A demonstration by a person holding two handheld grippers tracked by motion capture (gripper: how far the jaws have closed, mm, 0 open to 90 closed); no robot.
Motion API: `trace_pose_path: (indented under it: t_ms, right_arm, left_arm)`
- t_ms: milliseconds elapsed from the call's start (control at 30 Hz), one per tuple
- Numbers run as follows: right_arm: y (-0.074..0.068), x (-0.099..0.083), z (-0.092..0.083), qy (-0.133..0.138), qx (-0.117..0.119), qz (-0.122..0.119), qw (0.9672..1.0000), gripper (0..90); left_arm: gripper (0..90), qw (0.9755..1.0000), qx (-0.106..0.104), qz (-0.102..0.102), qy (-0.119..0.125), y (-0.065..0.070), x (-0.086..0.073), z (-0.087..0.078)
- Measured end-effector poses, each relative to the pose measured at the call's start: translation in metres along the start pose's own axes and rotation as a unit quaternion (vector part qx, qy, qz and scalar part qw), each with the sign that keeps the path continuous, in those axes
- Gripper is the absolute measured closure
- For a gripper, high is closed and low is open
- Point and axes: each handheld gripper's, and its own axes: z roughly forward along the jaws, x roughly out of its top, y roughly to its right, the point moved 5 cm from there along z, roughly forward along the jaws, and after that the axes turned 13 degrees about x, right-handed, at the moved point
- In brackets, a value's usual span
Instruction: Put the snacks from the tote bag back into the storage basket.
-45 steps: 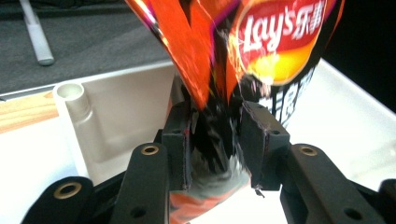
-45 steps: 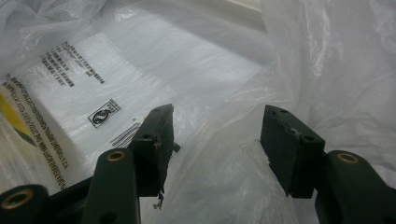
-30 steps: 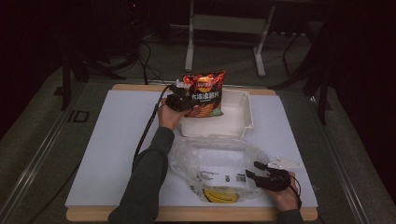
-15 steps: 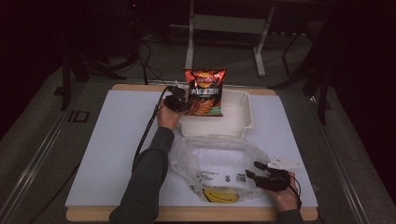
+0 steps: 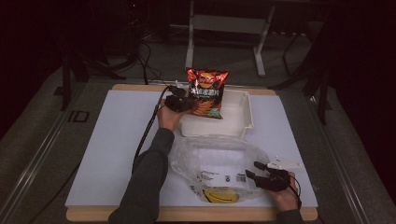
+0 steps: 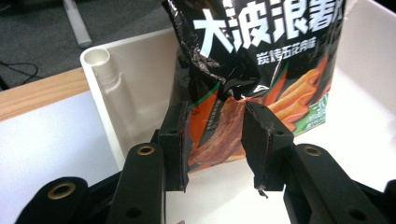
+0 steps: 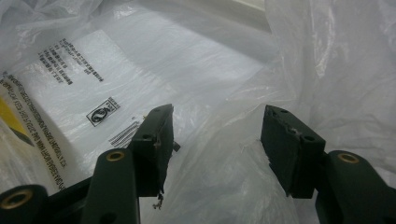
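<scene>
A red-and-black snack bag with orange sticks printed on it hangs upright over the white tray. My left gripper is shut on the bag's lower left edge. In the left gripper view the two jaws pinch the crumpled foil above the tray's wall. A clear plastic bag with black print lies at the front of the table. My right gripper stands open at the plastic bag's right edge. The film bunches loosely between its spread jaws.
Something yellow shows through the plastic bag near the table's front edge. The white table top has a wooden rim. A cable trails from the left gripper along the sleeve. Metal stand legs rise beyond the table.
The left gripper has raised the snack bag slightly and shifted it a little to the right, so it stands more upright. The right gripper has stayed by the plastic bag.
</scene>
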Motion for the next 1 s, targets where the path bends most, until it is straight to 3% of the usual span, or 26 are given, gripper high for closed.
trace_pose_path:
  t_ms: [400,667,867,1000]
  right_arm:
    - [0.0,0.0,0.001,-0.003,0.0,-0.001,1.0,43.7]
    - [0.0,0.0,0.001,-0.004,0.0,-0.002,1.0,43.7]
    - [0.0,0.0,0.001,-0.006,-0.001,-0.002,1.0,43.7]
    - [0.0,0.0,0.001,-0.007,0.0,-0.002,1.0,43.7]
  left_arm:
    - [61.9,0.9994,-0.027,0.002,0.023,0.0,0.004,-0.019]
    - [61.7,0.9965,-0.076,-0.01,0.035,0.0,0.005,-0.037]
    - [61.4,0.9944,-0.096,0.011,0.043,0.004,0.004,-0.053]
    - [61.2,0.993,-0.108,0.01,0.047,0.006,0.002,-0.06]
